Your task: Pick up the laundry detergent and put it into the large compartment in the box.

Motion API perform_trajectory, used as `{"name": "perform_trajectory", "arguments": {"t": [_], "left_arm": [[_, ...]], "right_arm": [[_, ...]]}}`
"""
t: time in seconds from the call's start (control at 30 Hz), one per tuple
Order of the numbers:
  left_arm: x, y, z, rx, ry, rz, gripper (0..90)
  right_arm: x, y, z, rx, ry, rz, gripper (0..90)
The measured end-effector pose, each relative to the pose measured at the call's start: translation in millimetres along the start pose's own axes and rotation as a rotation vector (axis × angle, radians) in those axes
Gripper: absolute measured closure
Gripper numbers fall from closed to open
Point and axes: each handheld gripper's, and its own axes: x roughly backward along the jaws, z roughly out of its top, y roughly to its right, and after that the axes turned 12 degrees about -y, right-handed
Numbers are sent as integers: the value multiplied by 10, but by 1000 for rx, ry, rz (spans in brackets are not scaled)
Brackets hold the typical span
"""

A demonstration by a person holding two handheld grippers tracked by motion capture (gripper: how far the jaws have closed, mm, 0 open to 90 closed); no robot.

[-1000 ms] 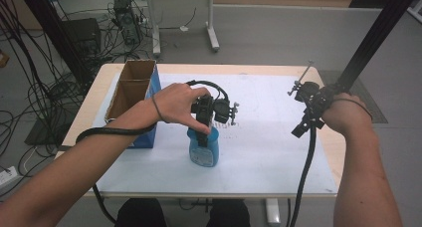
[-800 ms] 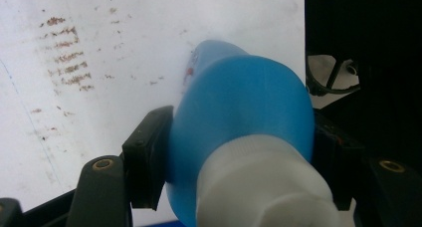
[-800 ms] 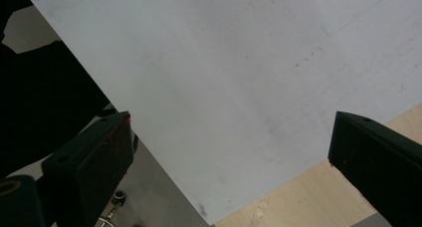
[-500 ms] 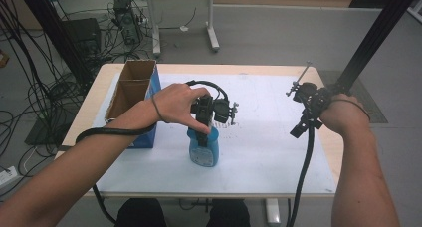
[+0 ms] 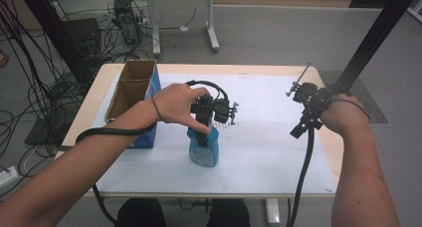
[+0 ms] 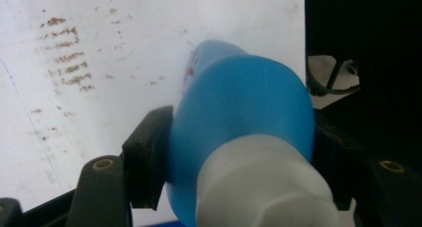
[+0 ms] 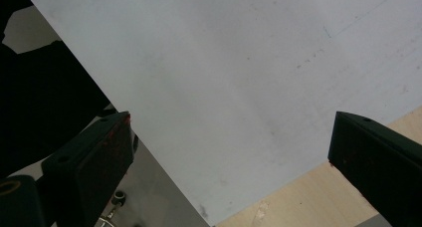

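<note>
Gripping the blue bottle (image 5: 204,150) near its white cap, the left tool (image 5: 203,132) has its jaws clamped on both sides; the bottle stands upright on the tabletop (image 5: 268,152), near a cardboard box (image 5: 130,90). The right tool (image 7: 229,147) hangs wide open and empty over the tabletop's right edge.

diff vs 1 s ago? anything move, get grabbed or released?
No visible change. The left gripper stays shut on the blue bottle, upright on the white mat; the right gripper stays open at the table's right side. The cardboard box is unmoved.
</note>
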Motion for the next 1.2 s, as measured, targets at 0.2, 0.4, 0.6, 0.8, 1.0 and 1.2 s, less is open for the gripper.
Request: {"name": "perform_trajectory", "arguments": {"t": [0.2, 0.4, 0.6, 0.8, 1.0, 1.2], "left_arm": [[1, 2, 3, -1, -1, 1, 356], [2, 0, 6, -1, -3, -1, 356], [2, 3, 7, -1, -4, 0, 356], [4, -1, 16, 0, -7, -1, 356], [5, -3, 21, 1, -9, -2, 356], [5, -1, 27, 1, -11, -2, 356]], "right_arm": [[10, -6, 18, 2, -2, -3, 38], [23, -7, 36, 5, -2, -4, 38], [26, -10, 39, 8, 0, -5, 38], [25, -8, 30, 5, -1, -4, 38], [31, -5, 16, 5, -1, -5, 38], [31, -3, 5, 4, 2, -2, 38]]}}
